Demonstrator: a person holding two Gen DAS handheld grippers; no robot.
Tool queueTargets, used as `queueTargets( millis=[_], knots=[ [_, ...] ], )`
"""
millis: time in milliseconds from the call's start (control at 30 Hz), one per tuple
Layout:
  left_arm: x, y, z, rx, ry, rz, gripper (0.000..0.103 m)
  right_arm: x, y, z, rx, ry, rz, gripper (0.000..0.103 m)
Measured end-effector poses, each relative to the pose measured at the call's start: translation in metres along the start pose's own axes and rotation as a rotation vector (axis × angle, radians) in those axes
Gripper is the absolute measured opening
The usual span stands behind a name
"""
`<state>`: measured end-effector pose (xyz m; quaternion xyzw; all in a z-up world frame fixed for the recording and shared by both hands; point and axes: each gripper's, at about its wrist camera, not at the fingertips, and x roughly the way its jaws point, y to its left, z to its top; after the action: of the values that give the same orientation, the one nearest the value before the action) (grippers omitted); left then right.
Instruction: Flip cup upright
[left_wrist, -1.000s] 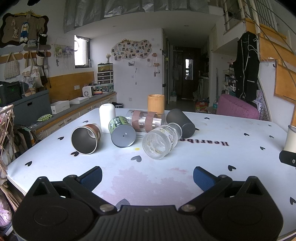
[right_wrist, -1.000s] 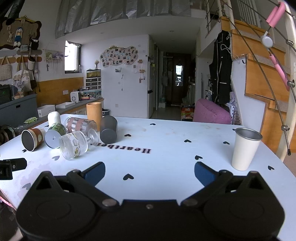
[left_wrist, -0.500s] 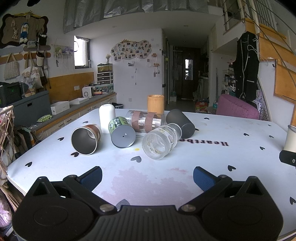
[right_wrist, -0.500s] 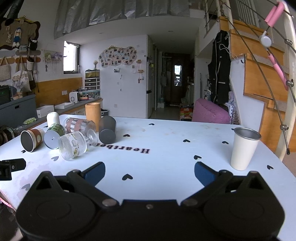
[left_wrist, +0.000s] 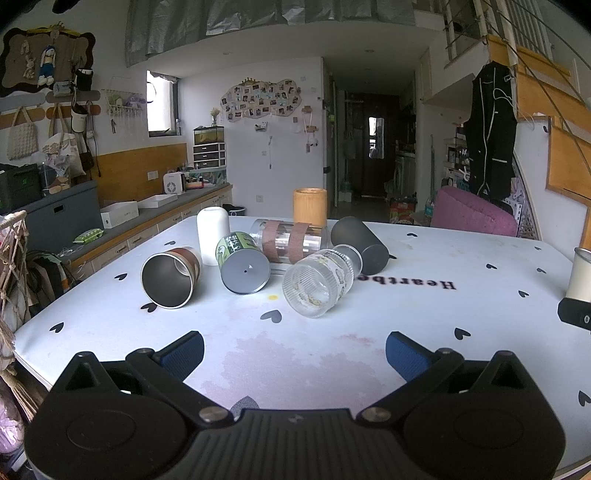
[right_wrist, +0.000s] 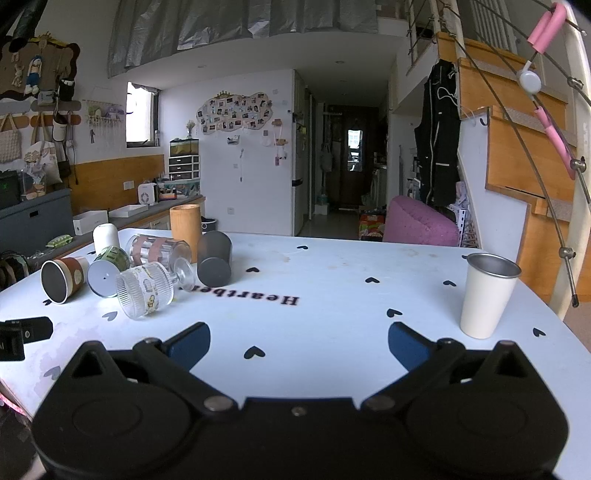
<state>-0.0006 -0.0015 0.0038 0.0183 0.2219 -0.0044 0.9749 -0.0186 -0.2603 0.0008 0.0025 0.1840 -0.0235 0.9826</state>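
Observation:
Several cups lie on their sides on the white heart-print table (left_wrist: 424, 302): a steel cup with a brown band (left_wrist: 170, 277), a green-labelled cup (left_wrist: 242, 263), a ribbed glass goblet (left_wrist: 319, 282), a clear tumbler with brown bands (left_wrist: 290, 242) and a dark grey cup (left_wrist: 360, 245). A white cup (left_wrist: 213, 235) and a bamboo cup (left_wrist: 309, 206) stand behind them. A white steel cup (right_wrist: 487, 293) stands upright at the right. My left gripper (left_wrist: 293, 354) is open and empty, short of the goblet. My right gripper (right_wrist: 298, 343) is open and empty over the middle of the table.
A counter with boxes (left_wrist: 122, 216) runs along the left wall. A pink armchair (right_wrist: 421, 223) sits beyond the table's far edge. A wooden stair with a metal railing (right_wrist: 532, 155) rises on the right. The left gripper's tip (right_wrist: 26, 332) shows at the right wrist view's left edge.
The right gripper has drifted slightly; the cups appear a touch lower and closer in its view. The left gripper and all cups have stayed put.

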Motion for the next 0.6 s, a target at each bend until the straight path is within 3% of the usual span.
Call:
queueTargets(
  millis=[600],
  knots=[
    [0.0001,0.0003,-0.0004,0.002,-0.001,0.000,0.103,0.0002,-0.0001,0.0000,0.000,0.000,0.001,0.103]
  ],
)
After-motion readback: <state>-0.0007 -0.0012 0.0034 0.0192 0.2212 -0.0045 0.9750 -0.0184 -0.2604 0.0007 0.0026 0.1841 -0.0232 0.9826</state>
